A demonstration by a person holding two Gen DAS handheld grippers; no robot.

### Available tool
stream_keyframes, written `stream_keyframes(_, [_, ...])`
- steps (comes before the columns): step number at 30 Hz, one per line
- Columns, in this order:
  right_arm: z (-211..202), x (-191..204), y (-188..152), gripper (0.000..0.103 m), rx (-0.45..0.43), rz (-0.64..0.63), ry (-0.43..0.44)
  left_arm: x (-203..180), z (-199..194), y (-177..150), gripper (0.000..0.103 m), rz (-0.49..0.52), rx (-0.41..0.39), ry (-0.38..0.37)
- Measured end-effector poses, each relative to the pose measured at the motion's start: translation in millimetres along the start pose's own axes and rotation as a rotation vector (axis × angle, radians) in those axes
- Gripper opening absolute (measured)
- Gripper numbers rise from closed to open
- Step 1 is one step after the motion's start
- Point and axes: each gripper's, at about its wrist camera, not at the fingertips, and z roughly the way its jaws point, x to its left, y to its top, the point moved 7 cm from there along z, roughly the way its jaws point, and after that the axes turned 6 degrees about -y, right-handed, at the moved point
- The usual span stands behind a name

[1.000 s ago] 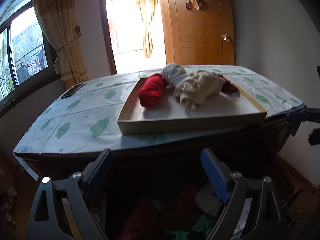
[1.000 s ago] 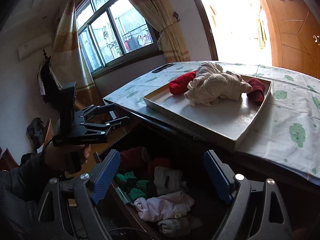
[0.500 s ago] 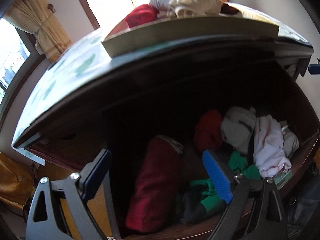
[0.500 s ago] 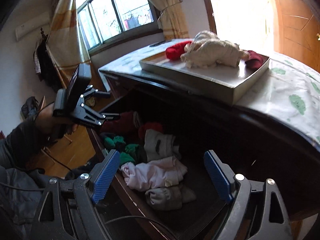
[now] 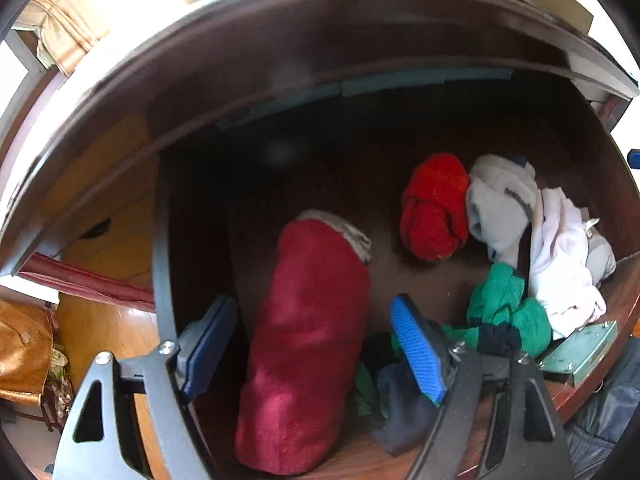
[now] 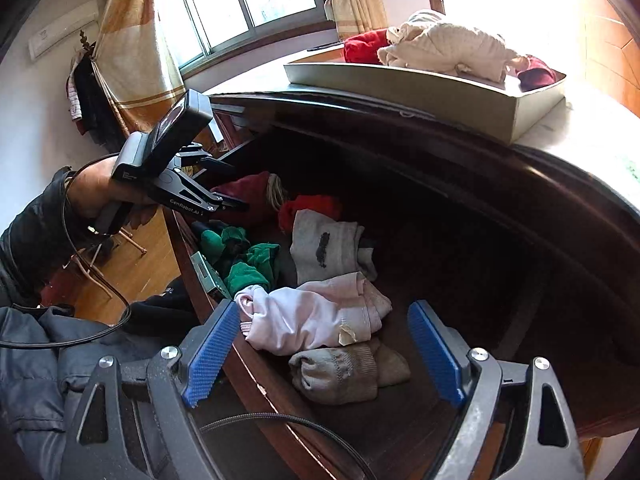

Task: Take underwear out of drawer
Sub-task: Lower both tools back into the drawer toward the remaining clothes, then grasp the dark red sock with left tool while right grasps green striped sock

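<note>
The dark wooden drawer (image 6: 256, 376) stands pulled out, with rolled underwear inside. A long dark red roll (image 5: 304, 340) lies at its left end, between the blue pads of my left gripper (image 5: 312, 348). The jaws are closing, and a small gap still shows on each side of the roll. In the right wrist view the left gripper (image 6: 236, 204) points steeply down onto that roll (image 6: 252, 190). My right gripper (image 6: 322, 354) hangs open above a pale pink piece (image 6: 316, 320) and a beige roll (image 6: 344, 372), touching neither. A bright red roll (image 5: 434, 208), a grey-white piece (image 5: 500, 204) and green pieces (image 5: 504, 304) lie between.
On the dresser top, a shallow tray (image 6: 440, 88) holds a cream bundle (image 6: 448, 46) and red garments. The top overhangs the drawer's rear. A metal lock plate (image 5: 580, 350) sits on the drawer front. A black cable (image 6: 80, 336) and a dark sleeve lie at the left, over wooden floor.
Both grippers have sunk toward the drawer. The left one tipped from facing the dresser top to looking down inside, and its jaws narrowed around the dark red roll.
</note>
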Motion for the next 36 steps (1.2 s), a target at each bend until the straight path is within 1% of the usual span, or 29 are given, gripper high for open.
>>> stream_keyframes(1, [1,1,0,0.087,0.003,-0.001,0.001,0,1,0,0.080,0.005,0.007,0.004])
stream_keyframes(2, [3,2,0,0.087,0.006,-0.003,0.004,-1,3,-2,0.080,0.016,0.038,0.000])
stream_keyframes(4, [5,4,2,0.087,0.011,-0.007,0.009,-1,6,-3,0.080,0.020,0.051,-0.001])
stream_keyframes(5, [6,5,2,0.087,0.013,-0.009,0.010,0,8,-3,0.078,0.023,0.060,-0.003])
stream_keyframes(9, [12,11,7,0.087,0.018,-0.016,0.023,3,8,0,0.077,0.012,0.065,-0.003])
stream_keyframes(12, [16,18,15,0.087,0.014,-0.029,0.032,4,14,4,0.077,0.028,0.081,0.004])
stream_keyframes(13, [18,22,18,0.087,0.014,-0.036,0.034,1,18,7,0.077,0.040,0.084,0.017])
stream_keyframes(14, [20,25,22,0.087,0.015,-0.045,0.038,-1,19,7,0.074,0.057,0.093,0.027])
stream_keyframes(15, [23,29,26,0.087,0.016,-0.054,0.045,-13,18,5,0.074,0.067,0.092,0.028])
stream_keyframes(16, [26,34,31,0.087,0.018,-0.065,0.052,-15,17,6,0.073,0.071,0.091,0.021])
stream_keyframes(17, [29,40,35,0.087,0.023,-0.080,0.058,-16,16,10,0.060,0.067,0.087,0.013])
stream_keyframes(18, [34,45,39,0.087,0.028,-0.094,0.065,-15,16,11,0.050,0.056,0.080,0.006])
stream_keyframes(19, [38,51,43,0.087,0.034,-0.107,0.075,-13,15,13,0.046,0.048,0.065,0.011])
stream_keyframes(21, [47,61,51,0.087,0.052,-0.132,0.095,-7,12,11,0.042,0.032,0.032,-0.008])
stream_keyframes(25, [67,74,63,0.087,0.100,-0.169,0.109,-2,10,-2,0.032,0.025,-0.013,-0.004])
stream_keyframes(26, [72,75,67,0.087,0.109,-0.172,0.107,-1,8,-4,0.028,0.012,-0.031,-0.014])
stream_keyframes(28, [80,79,73,0.086,0.128,-0.179,0.119,2,1,-5,0.025,-0.031,-0.073,-0.052])
stream_keyframes(29, [85,81,75,0.085,0.142,-0.180,0.131,3,-3,-7,0.024,-0.053,-0.097,-0.070])
stream_keyframes(31, [95,85,76,0.073,0.179,-0.183,0.152,5,-16,-12,0.023,-0.089,-0.156,-0.086])
stream_keyframes(33, [107,89,76,0.066,0.222,-0.203,0.160,7,-27,-15,0.021,-0.122,-0.218,-0.094])
stream_keyframes(36, [122,97,73,0.065,0.279,-0.237,0.170,12,-47,-19,0.021,-0.189,-0.311,-0.122])
